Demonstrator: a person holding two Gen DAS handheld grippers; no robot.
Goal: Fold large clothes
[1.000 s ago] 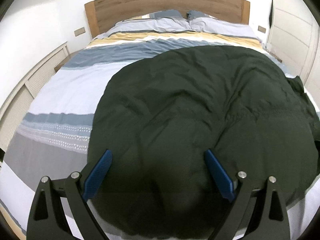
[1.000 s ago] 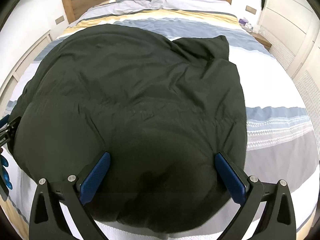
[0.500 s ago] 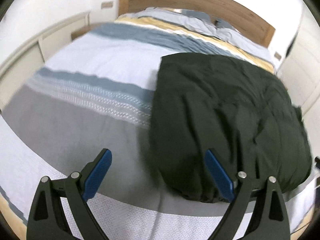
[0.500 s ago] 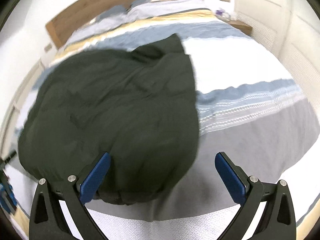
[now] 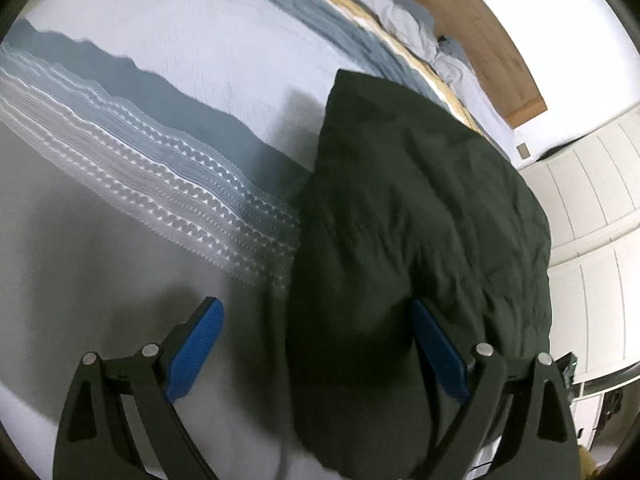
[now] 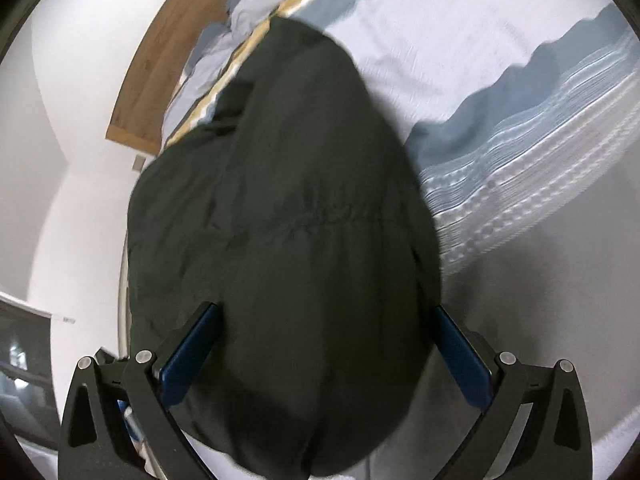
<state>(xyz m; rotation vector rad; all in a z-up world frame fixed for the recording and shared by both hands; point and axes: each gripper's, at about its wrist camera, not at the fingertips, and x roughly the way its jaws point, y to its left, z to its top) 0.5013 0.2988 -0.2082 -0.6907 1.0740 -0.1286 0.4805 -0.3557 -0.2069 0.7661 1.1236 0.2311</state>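
Now spread on the bed [image 5: 100, 208]: a dark green padded garment [image 5: 420, 220], puffy and creased, lying lengthwise over the striped cover [image 5: 168, 168] of grey, white, blue and yellow bands. Reaches from the near edge of the mattress up toward the pillows [image 5: 452, 64] and the wooden headboard [image 5: 480, 28]. Seen from the left wrist: left hand-held gripper [image 5: 316, 344] spread wide, nothing between the blue pads [image 5: 196, 344], the left pad over bare grey cover, the right pad over the garment's near end, the garment's left edge running between them. White panelled cupboard doors [image 5: 592, 220] off to the right. Seen from the right wrist: right hand-held gripper [image 6: 324, 356] likewise spread wide, gripping nothing, both blue pads flanking the garment's [image 6: 280, 220] rounded near end; whether they touch the fabric, cannot tell. A gathered seam across the garment's middle. Both views tilted and a little blurred.
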